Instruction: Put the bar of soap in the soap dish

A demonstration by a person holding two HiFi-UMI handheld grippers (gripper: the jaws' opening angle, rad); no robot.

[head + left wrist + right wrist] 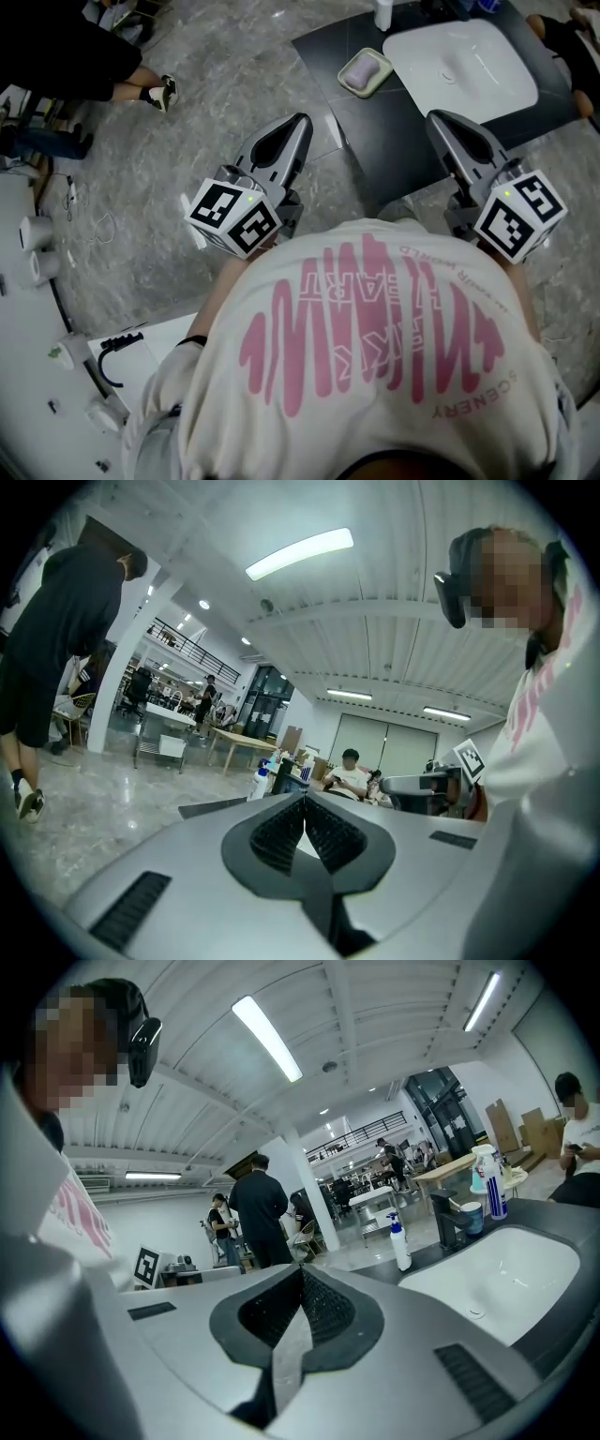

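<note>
Resting in the soap dish (349, 85), the bar of soap (366, 68) lies ahead, between the left claw (301, 122) and right claw (436, 119), both closed on nothing, about equally near.

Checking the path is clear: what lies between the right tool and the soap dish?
In the head view, only bare dark countertop lies between the right tool and the soap dish.

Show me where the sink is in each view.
Head view: sink at top right, set in the dark counter.
Left gripper view: sink not visible; counter edge left of centre.
Right gripper view: sink at right, below centre.
Shared landmark: the dark counter.
</note>
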